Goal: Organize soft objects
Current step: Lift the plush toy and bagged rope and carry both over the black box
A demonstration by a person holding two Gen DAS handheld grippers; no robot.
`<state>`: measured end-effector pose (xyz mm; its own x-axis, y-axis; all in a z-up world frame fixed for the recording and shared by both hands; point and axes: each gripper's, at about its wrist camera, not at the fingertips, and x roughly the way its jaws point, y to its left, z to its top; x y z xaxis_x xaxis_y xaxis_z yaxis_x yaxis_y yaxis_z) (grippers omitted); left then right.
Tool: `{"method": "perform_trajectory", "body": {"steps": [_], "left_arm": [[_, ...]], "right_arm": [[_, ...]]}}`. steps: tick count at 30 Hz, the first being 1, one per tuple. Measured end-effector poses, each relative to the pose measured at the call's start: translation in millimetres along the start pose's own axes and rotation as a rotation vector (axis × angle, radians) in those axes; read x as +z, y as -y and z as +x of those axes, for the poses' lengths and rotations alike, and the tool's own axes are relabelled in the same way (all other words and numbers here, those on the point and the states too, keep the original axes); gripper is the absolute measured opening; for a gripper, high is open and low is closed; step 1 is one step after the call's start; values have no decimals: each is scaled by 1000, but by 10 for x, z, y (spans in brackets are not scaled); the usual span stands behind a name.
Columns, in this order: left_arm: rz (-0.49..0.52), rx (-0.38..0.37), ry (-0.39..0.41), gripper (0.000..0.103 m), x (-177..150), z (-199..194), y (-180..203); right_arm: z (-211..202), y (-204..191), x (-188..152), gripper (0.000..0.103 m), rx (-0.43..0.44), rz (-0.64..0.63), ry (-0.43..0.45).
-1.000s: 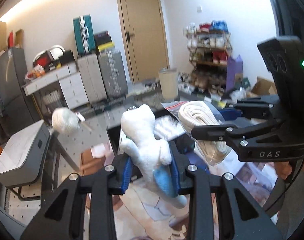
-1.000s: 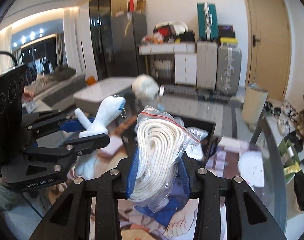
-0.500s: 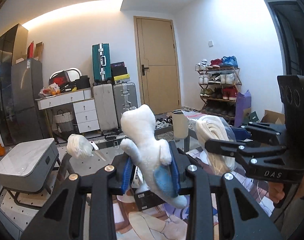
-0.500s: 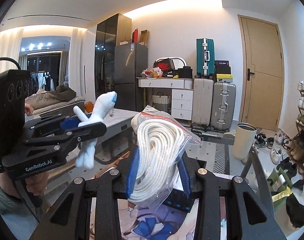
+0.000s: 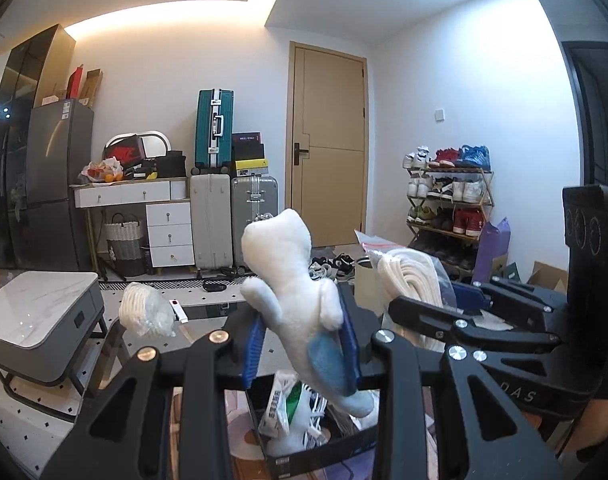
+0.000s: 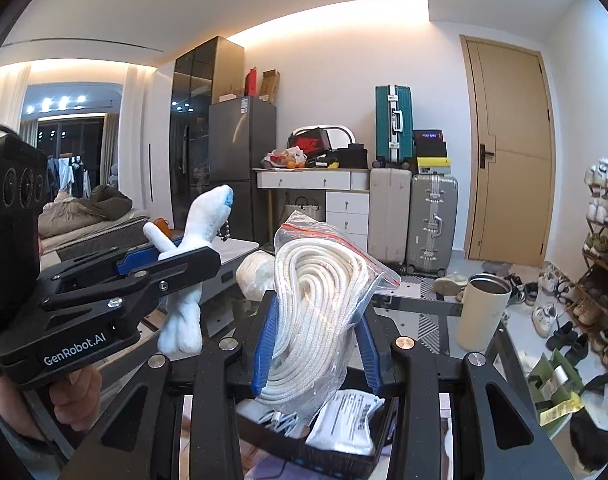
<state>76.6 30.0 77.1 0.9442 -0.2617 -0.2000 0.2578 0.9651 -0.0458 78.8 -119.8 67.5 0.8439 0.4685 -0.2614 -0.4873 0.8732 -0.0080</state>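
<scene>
Left hand-held gripper (image 5: 301, 344) clamps plush toy (image 5: 291, 288); right hand-held gripper (image 6: 316, 344) clamps bagged rope (image 6: 320, 312).

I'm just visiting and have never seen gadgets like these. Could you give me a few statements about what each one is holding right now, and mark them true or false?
1. The left gripper is clamped on a white plush toy. True.
2. The right gripper is empty. False: it grips a bagged white rope.
3. The plush toy has blue patches. True.
4. The black box below the grippers has nothing in it. False: white packets lie inside.
5. The wooden door stands wide open. False: it is closed.
</scene>
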Motion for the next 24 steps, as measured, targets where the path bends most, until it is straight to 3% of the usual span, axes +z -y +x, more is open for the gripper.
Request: {"method": "perform_trajectory", "body": {"steps": [3,8,14,24], "left_arm": [[-20,5,-1,32,3,105,-68],[-49,15,-77,32,-22,328,-117],[-91,-6,-244,32,-155,688,-188],[-138,-40,-445,32,-517,1061,-138]], "right_arm": [[166,63,28,37,-8,15,-24],[471,163,18,37,-23,31,-107],[783,312,-119,37,-19,77,-252],[1179,577,-473,37,-45,153,-456]]}}
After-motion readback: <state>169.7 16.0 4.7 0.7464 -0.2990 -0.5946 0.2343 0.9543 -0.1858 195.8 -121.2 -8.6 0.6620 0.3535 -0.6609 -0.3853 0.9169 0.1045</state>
